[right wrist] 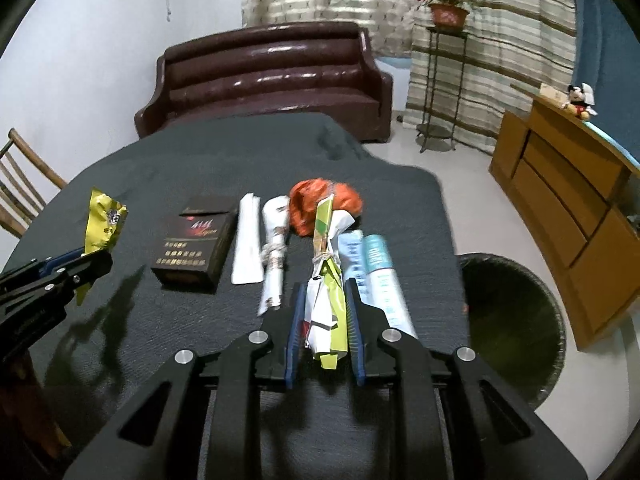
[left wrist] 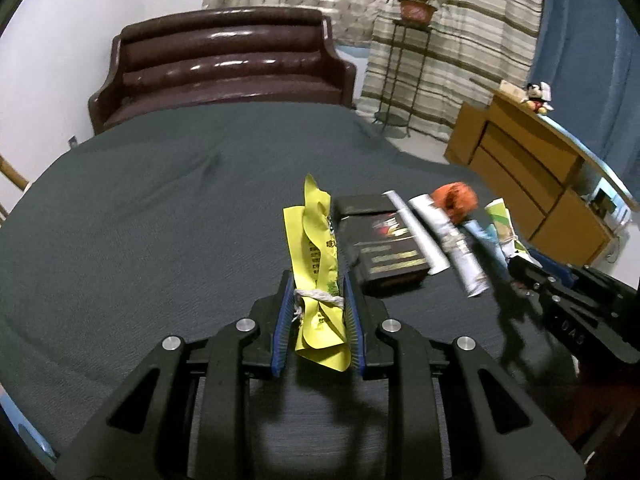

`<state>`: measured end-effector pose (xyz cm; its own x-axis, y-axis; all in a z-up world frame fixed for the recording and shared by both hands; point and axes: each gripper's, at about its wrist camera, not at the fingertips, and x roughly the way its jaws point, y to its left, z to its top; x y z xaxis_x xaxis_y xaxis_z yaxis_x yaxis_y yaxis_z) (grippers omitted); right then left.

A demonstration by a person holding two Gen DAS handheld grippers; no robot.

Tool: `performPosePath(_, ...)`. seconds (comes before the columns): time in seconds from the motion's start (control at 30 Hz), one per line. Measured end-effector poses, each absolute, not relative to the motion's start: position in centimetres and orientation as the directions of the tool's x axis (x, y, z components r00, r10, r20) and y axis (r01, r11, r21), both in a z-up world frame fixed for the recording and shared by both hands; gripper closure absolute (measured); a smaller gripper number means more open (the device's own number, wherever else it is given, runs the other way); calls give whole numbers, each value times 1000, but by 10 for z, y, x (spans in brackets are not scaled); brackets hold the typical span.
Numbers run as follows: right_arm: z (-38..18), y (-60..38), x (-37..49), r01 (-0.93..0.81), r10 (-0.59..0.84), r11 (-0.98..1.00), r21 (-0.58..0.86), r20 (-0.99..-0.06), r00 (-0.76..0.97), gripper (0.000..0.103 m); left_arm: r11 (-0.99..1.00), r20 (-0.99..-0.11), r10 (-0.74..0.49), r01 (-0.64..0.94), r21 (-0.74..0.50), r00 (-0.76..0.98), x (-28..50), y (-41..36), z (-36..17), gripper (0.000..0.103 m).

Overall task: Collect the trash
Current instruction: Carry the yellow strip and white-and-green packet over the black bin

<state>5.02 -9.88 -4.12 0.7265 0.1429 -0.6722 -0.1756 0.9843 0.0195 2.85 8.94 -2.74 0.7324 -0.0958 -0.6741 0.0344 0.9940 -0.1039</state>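
Yellow wrapper clamped in left gripper, long axis along fingers, held above table. Green-white wrapper clamped likewise in right gripper. Bin seen on floor, right of table edge; right gripper nearer. Box, rolls, orange bag left lying on cloth.
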Motion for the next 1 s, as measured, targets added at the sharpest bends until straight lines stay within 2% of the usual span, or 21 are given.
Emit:
performPosePath(0.3, -21, -152, 33, -44, 32, 999, -5, -611, 791, 82, 982, -645, -188, 160, -104, 741, 38, 22, -15, 79)
performPosePath(0.53, -19, -198, 36, 51, -56, 998, -25, -601, 797, 82, 963, -631, -256, 251, -99, 733, 51, -39, -10, 79)
performPosePath(1.0, -24, -253, 47, 117, -101, 993, -10, -592, 799, 82, 933, -641, -301, 356, -46, 706, 77, -130, -20, 79)
